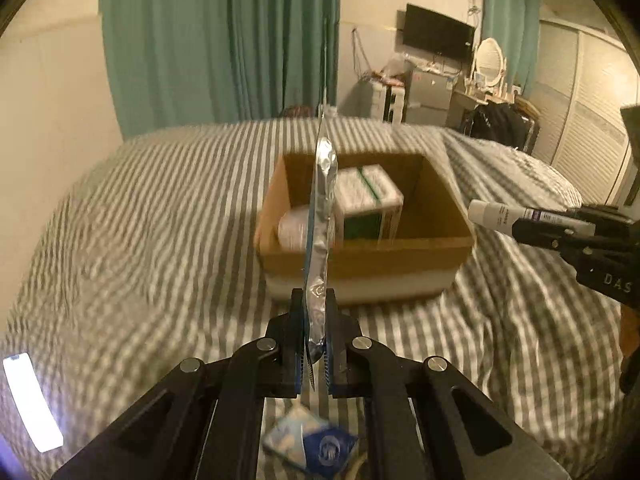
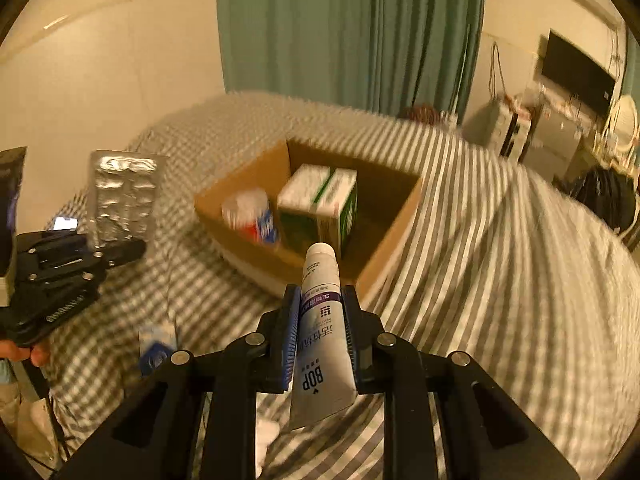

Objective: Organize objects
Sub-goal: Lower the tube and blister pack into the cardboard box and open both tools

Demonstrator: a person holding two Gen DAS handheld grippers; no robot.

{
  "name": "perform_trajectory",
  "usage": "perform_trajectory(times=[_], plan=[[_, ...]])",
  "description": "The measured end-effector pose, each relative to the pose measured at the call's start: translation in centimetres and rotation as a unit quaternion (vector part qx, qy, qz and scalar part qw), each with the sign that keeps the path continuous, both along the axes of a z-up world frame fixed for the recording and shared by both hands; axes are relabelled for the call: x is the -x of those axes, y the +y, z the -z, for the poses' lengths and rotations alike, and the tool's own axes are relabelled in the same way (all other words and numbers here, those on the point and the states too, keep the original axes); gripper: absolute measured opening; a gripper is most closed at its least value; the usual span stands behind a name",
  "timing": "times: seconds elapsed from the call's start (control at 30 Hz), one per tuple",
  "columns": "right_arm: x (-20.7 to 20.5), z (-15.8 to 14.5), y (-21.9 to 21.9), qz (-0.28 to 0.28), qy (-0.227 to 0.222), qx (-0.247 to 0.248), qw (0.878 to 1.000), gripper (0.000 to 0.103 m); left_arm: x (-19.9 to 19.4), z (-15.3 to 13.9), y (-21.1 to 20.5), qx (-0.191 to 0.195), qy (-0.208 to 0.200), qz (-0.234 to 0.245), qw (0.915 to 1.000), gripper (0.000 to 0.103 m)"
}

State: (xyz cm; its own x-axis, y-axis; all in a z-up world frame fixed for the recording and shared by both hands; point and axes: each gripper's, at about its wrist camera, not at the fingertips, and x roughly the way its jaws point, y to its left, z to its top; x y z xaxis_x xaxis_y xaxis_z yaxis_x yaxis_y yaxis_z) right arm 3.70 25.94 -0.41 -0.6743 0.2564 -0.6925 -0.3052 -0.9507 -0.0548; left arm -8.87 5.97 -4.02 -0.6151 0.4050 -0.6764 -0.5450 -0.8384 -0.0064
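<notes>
Now your left gripper [image 1: 314, 344] clamps the blister pack [image 1: 320, 216] edge-on, upright; cardboard box [image 1: 424, 248] dead ahead, nearer than your right gripper [image 2: 322, 332] pinching the toothpaste tube [image 2: 320, 320].

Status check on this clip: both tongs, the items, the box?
Left tongs shut on blister pack. Right tongs shut on white tube. Both short of cardboard box; green carton already inside. Path clear.
</notes>
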Motion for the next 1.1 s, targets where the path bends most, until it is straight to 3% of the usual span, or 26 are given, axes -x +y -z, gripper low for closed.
perform_trajectory(times=[0.17,0.3,0.47,0.67,0.77,0.9,1.07,1.1], plan=[[3.3,-4.1,1.4,0.006,0.027,-0.026,0.999,0.02,2.8,-2.7,2.7,-0.007,0.019,0.014,0.9997,0.007],[6.6,-5.3,2.8,0.022,0.03,-0.039,0.999,0.02,6.3,-3.0,5.1,-0.008,0.015,0.013,0.9998,0.007],[11.0,-3.0,4.9,0.039,0.004,-0.038,0.999,0.02,10.5,-1.2,7.9,0.008,-0.005,0.017,0.9998,0.007],[13.2,2.0,7.5,0.057,-0.043,-0.009,0.997,0.02,13.3,2.6,10.0,0.028,-0.036,0.023,0.9987,0.007],[13.6,3.1,8.3,0.061,-0.052,0.002,0.997,0.02,13.9,4.1,9.9,0.029,-0.048,0.021,0.9982,0.007],[13.6,3.6,8.4,0.062,-0.052,0.021,0.996,0.021,14.2,5.3,9.8,0.031,-0.058,0.016,0.9977,0.007],[12.3,2.4,8.4,0.053,-0.026,0.042,0.997,0.021,14.0,4.8,9.4,0.029,-0.052,0.012,0.9981,0.008],[12.1,2.1,8.2,0.055,-0.022,0.042,0.997,0.025,13.9,4.5,9.2,0.026,-0.05,0.01,0.9983,0.01]])
